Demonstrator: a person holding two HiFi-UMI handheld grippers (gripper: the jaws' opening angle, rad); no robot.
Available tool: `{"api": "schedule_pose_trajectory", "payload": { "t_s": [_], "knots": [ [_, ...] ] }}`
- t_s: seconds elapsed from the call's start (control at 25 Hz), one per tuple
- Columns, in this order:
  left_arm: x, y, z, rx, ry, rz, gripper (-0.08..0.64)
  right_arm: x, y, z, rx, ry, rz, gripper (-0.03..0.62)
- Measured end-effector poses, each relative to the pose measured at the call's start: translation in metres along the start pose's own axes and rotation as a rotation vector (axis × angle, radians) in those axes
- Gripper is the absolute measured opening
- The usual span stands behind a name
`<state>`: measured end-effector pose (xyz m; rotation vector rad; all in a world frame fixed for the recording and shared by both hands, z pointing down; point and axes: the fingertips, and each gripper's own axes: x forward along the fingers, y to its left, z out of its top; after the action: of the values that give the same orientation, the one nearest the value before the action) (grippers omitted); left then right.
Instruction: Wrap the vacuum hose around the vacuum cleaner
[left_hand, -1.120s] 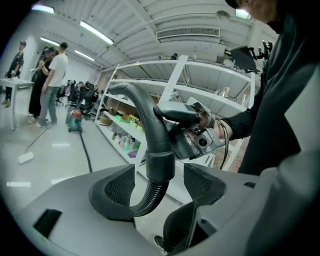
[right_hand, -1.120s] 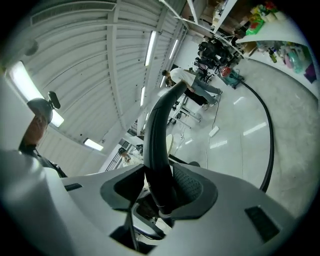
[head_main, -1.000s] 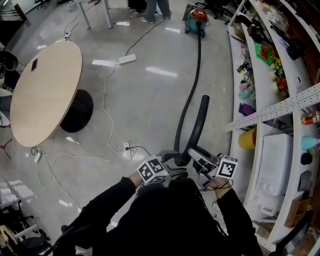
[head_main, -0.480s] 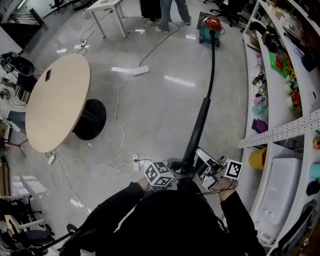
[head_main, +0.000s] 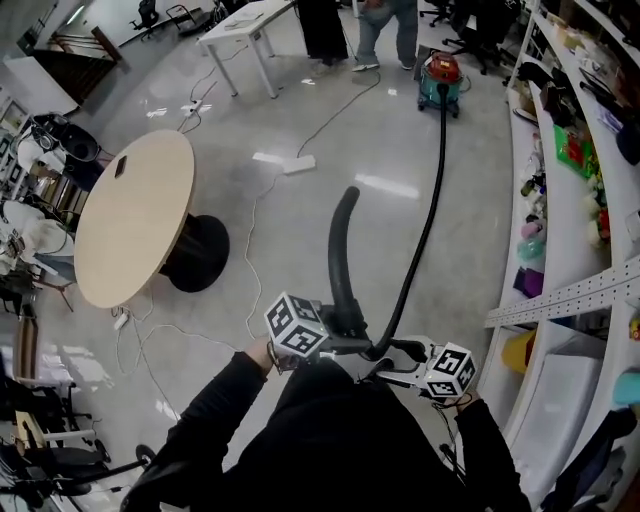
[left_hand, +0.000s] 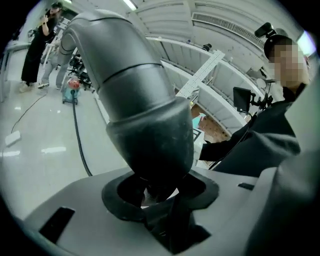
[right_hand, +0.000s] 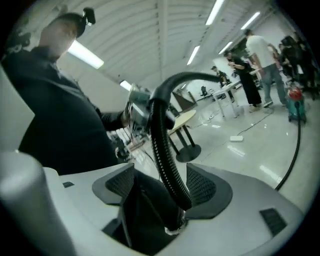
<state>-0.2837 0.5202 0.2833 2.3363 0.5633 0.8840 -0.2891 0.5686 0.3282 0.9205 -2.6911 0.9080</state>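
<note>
So I'm standing here with the thick black wand end (head_main: 337, 255) of the vacuum hose (head_main: 437, 200) stuck in my left gripper (left_hand: 157, 200). Its jaws have just been closing, and the pads are clamped around the cuff at the bottom of the wand. From there the wand stands up and curves over at the top, away from me. My right gripper (right_hand: 162, 192) is just to the right of the left one, close in front of my chest. Its jaws have just been opening, and the ribbed part of the hose runs loose between the spread pads. It might be brushing the right-hand pad, hard to say from this angle, but nothing is squeezing it. Past my right gripper the hose stretches in one long line across the shiny floor to the far end of the room. It ends at the vacuum cleaner (head_main: 440, 78), the little teal tub with a red top, which is well away from me. The hose isn't wrapped around it at all yet. On my left is a round wooden table (head_main: 130, 230) with cables trailing near its base. A white power strip (head_main: 298, 163) lies farther out on the floor. Shelving (head_main: 580, 293) packed with stuff runs down the right side. Two people (head_main: 322, 25) stand by a white table (head_main: 245, 18) at the far end, left of the vacuum.
</note>
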Motion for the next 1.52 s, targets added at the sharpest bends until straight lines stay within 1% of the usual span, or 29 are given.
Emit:
{"api": "schedule_pose_trajectory", "payload": {
  "t_s": [0.08,0.16,0.2,0.28,0.32,0.36,0.4,0.48,0.52,0.56,0.6,0.68,0.72,0.8,0.88,1.0,1.08,1.16,1.24,1.28,1.32,1.36,1.4,1.44,1.48,1.52],
  "knots": [
    [0.0,-0.003,0.019,0.013,0.002,-0.027,0.193,0.014,-0.005,-0.01,-0.102,0.094,-0.019,0.314],
    [0.002,-0.005,0.039,0.006,-0.002,-0.071,0.193,0.028,-0.023,-0.016,-0.19,0.173,-0.072,0.314],
    [0.004,-0.005,0.049,-0.001,-0.004,-0.094,0.193,0.033,-0.034,-0.02,-0.223,0.221,-0.101,0.313],
    [0.005,-0.002,0.066,-0.009,-0.007,-0.129,0.193,0.038,-0.053,-0.026,-0.258,0.319,-0.143,0.303],
    [0.005,0.004,0.075,-0.009,-0.012,-0.137,0.193,0.038,-0.06,-0.026,-0.263,0.346,-0.152,0.203],
    [0.003,0.012,0.083,-0.01,-0.028,-0.139,0.193,0.038,-0.067,-0.022,-0.255,0.347,-0.154,0.19],
    [0.001,0.023,0.093,-0.014,-0.057,-0.134,0.193,0.038,-0.073,-0.015,-0.232,0.324,-0.151,0.187],
    [-0.005,0.05,0.115,-0.03,-0.145,-0.11,0.196,0.037,-0.083,0.01,-0.136,0.236,-0.13,0.183],
    [-0.008,0.066,0.124,-0.04,-0.186,-0.092,0.228,0.035,-0.089,0.024,-0.073,0.179,-0.12,0.183],
    [-0.012,0.083,0.132,-0.049,-0.212,-0.073,0.306,0.032,-0.097,0.04,-0.009,0.119,-0.115,0.181],
    [-0.015,0.101,0.136,-0.056,-0.221,-0.054,0.357,0.029,-0.108,0.055,0.051,0.062,-0.118,0.181],
    [-0.024,0.136,0.137,-0.066,-0.197,-0.024,0.375,0.023,-0.136,0.082,0.15,-0.029,-0.144,0.179],
    [-0.031,0.151,0.133,-0.073,-0.176,-0.021,0.376,0.022,-0.151,0.095,0.193,-0.06,-0.161,0.178],
    [-0.045,0.172,0.118,-0.09,-0.139,-0.032,0.374,0.025,-0.179,0.119,0.281,-0.104,-0.19,0.178],
    [-0.054,0.186,0.099,-0.076,-0.089,-0.033,0.374,0.03,-0.208,0.143,0.391,-0.151,-0.23,0.178],
    [-0.045,0.206,0.076,0.007,-0.016,0.014,0.374,0.033,-0.255,0.177,0.558,-0.26,-0.298,0.178],
    [-0.032,0.22,0.074,0.089,0.0,0.06,0.374,0.033,-0.281,0.203,0.627,-0.35,-0.328,0.178],
    [-0.021,0.228,0.083,0.2,0.001,0.099,0.374,0.033,-0.298,0.231,0.664,-0.43,-0.347,0.178],
    [-0.01,0.234,0.099,0.306,0.001,0.122,0.374,0.034,-0.307,0.257,0.695,-0.487,-0.331,0.178],
    [-0.006,0.236,0.108,0.341,-0.007,0.119,0.374,0.036,-0.308,0.268,0.711,-0.507,-0.302,0.178],
    [-0.001,0.238,0.117,0.356,-0.02,0.098,0.373,0.039,-0.309,0.279,0.729,-0.523,-0.263,0.178],
    [0.002,0.237,0.126,0.351,-0.035,0.059,0.373,0.041,-0.311,0.287,0.749,-0.533,-0.22,0.179],
    [0.004,0.237,0.134,0.33,-0.05,0.015,0.363,0.043,-0.314,0.293,0.771,-0.541,-0.18,0.183],
    [0.004,0.239,0.141,0.301,-0.066,-0.019,0.283,0.043,-0.318,0.298,0.79,-0.549,-0.146,0.184],
    [0.002,0.242,0.149,0.27,-0.085,-0.04,0.18,0.042,-0.323,0.302,0.806,-0.563,-0.114,0.189],
    [0.0,0.245,0.156,0.239,-0.101,-0.056,0.155,0.039,-0.329,0.306,0.823,-0.584,-0.077,0.189]
  ]
}}
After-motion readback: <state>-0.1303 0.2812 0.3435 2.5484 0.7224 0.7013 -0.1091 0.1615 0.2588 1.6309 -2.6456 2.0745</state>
